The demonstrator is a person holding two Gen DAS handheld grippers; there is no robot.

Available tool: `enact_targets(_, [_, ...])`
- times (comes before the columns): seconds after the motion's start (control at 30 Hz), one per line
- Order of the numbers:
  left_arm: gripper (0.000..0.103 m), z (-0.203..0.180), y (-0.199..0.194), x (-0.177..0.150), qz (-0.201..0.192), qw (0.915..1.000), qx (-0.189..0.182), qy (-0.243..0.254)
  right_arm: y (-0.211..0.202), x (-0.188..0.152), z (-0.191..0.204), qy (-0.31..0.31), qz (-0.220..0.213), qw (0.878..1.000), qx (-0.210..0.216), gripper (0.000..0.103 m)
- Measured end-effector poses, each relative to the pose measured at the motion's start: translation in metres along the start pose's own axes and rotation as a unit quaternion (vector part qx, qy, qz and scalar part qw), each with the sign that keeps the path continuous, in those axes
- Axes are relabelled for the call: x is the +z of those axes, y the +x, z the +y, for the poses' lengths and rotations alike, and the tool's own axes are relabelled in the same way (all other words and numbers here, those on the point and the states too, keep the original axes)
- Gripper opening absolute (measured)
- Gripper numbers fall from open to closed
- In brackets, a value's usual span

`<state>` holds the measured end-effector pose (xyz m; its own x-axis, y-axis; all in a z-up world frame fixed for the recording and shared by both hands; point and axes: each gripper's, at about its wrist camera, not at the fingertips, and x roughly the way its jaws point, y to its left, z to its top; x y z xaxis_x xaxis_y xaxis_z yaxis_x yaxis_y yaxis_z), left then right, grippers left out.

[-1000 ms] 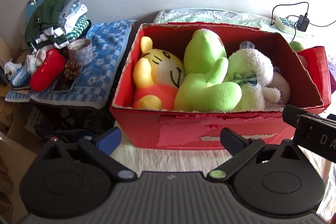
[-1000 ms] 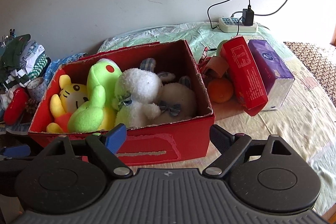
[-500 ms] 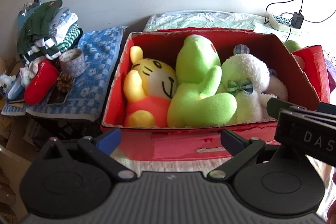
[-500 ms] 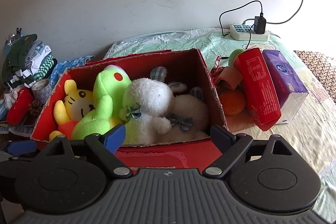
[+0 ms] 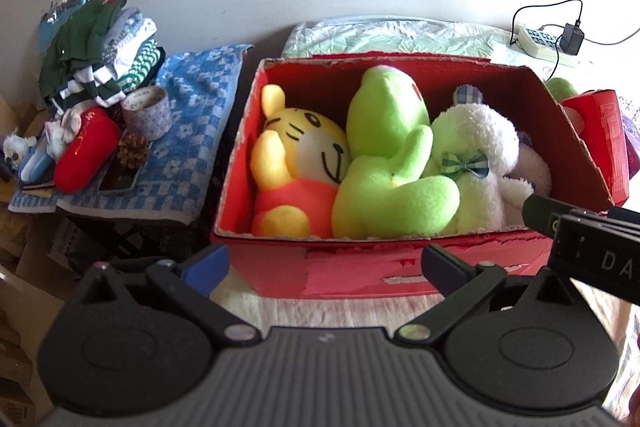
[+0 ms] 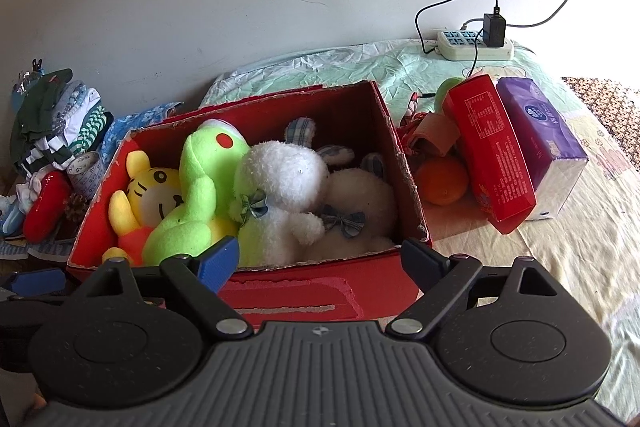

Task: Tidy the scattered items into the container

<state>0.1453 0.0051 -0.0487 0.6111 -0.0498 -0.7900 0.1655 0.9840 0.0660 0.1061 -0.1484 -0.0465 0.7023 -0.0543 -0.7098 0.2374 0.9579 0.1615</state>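
A red cardboard box [image 5: 360,271] [image 6: 288,299] stands on the bed and holds a yellow tiger plush [image 5: 296,163] [image 6: 148,195], a green frog plush [image 5: 384,155] [image 6: 196,195], a white-and-green bunny plush [image 5: 476,147] [image 6: 280,195] and another white plush [image 6: 360,203]. My left gripper [image 5: 324,267] is open and empty in front of the box's near wall. My right gripper [image 6: 320,263] is open and empty at the same wall, further right; part of it shows in the left wrist view [image 5: 592,239].
Right of the box lie an orange [image 6: 442,181], a red carton [image 6: 490,151], a purple tissue pack [image 6: 544,143] and a power strip [image 6: 474,45]. On the left a blue checked towel [image 5: 188,147] carries folded clothes [image 5: 96,51], a tape roll [image 5: 146,113], a pine cone [image 5: 132,151] and a red case [image 5: 86,155].
Both grippers have risen and drawn back slightly, so the box's inside shows more from above. Both stay open and empty. The plush toys have not moved.
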Motion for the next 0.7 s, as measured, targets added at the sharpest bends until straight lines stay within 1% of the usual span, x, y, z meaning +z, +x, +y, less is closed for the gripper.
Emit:
enact_targets(0.07, [0.101, 0.006, -0.007, 0.008, -0.001, 1.0000, -0.005, -0.003, -0.007, 0.011, 0.003, -0.007, 0.002, 1.000, -0.004, 0.090])
enact_targets(0.17, [0.101, 0.010, -0.020, 0.030, -0.006, 1.0000, -0.002, -0.003, -0.020, 0.037, 0.014, -0.023, 0.009, 1.000, -0.002, 0.090])
enact_targets(0.2, [0.101, 0.011, -0.026, 0.037, -0.015, 0.9999, 0.005, -0.005, -0.025, 0.046, 0.018, -0.026, 0.011, 1.000, -0.003, 0.091])
enact_targets(0.27, [0.101, 0.011, -0.042, 0.053, -0.044, 0.9987, 0.025, -0.010, -0.036, 0.062, 0.026, -0.041, 0.009, 0.999, -0.006, 0.093])
enact_targets(0.37, [0.101, 0.010, -0.061, 0.068, -0.072, 0.9965, 0.042, -0.013, -0.049, 0.072, 0.033, -0.046, -0.010, 0.999, -0.023, 0.095])
enact_targets(0.47, [0.101, 0.009, -0.063, 0.073, -0.060, 0.9971, 0.043, -0.019, -0.053, 0.071, 0.029, -0.033, -0.012, 0.999, -0.023, 0.095])
enact_targets(0.6, [0.101, 0.008, -0.057, 0.074, -0.036, 0.9984, 0.040, -0.019, -0.048, 0.067, 0.016, -0.004, 0.002, 1.000, -0.004, 0.095])
enact_targets(0.7, [0.101, 0.005, -0.054, 0.073, -0.033, 0.9985, 0.041, -0.016, -0.044, 0.063, 0.013, -0.002, 0.002, 1.000, -0.014, 0.095])
